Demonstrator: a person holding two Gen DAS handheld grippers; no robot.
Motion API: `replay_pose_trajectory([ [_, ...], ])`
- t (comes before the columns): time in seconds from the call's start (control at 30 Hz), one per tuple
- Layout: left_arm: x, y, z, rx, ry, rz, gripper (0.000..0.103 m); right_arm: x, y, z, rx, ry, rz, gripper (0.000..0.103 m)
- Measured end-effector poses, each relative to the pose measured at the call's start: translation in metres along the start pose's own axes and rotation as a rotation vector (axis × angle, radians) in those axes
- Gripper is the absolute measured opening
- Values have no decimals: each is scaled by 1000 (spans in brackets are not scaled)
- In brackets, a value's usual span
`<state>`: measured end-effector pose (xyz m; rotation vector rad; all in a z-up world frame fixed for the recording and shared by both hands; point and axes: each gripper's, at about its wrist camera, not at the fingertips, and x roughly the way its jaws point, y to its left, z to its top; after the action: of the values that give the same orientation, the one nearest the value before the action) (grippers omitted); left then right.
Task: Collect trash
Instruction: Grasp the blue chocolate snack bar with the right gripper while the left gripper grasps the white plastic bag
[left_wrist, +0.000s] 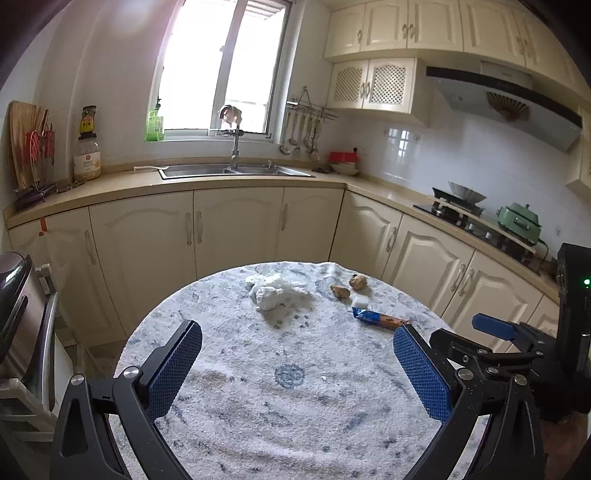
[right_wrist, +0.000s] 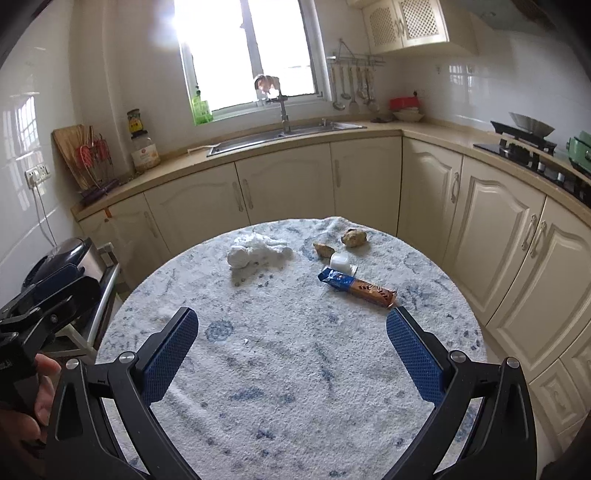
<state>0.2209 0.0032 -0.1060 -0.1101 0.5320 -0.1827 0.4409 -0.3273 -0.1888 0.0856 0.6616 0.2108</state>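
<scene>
Trash lies at the far side of a round table with a blue-patterned white cloth. Crumpled white tissue is at far centre. Two brown scraps, a small white cup and a blue-and-brown snack wrapper lie right of it. My left gripper is open and empty over the near table. My right gripper is open and empty, its right fingertip just short of the wrapper's end.
A steel pedal bin stands left of the table. Cream cabinets and a counter with a sink run behind; a stove is at right. The right gripper shows in the left wrist view.
</scene>
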Motion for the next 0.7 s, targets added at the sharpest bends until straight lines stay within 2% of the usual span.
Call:
replay_pose_trajectory([
  [0.2, 69, 13, 20, 15, 67, 21, 102, 69, -29, 1, -7, 110, -25, 102],
  [0.3, 101, 14, 26, 24, 101, 22, 102, 102, -47, 0, -5, 163, -35, 96],
  [0.57, 181, 4, 39, 73, 194, 43, 102, 170, -74, 9, -40, 247, -38, 89],
  [0.67, 214, 7, 44, 80, 239, 59, 102, 188, -80, 11, -79, 288, -48, 74],
  [0.7, 224, 8, 45, 81, 254, 66, 102, 189, -80, 12, -95, 282, -50, 61],
])
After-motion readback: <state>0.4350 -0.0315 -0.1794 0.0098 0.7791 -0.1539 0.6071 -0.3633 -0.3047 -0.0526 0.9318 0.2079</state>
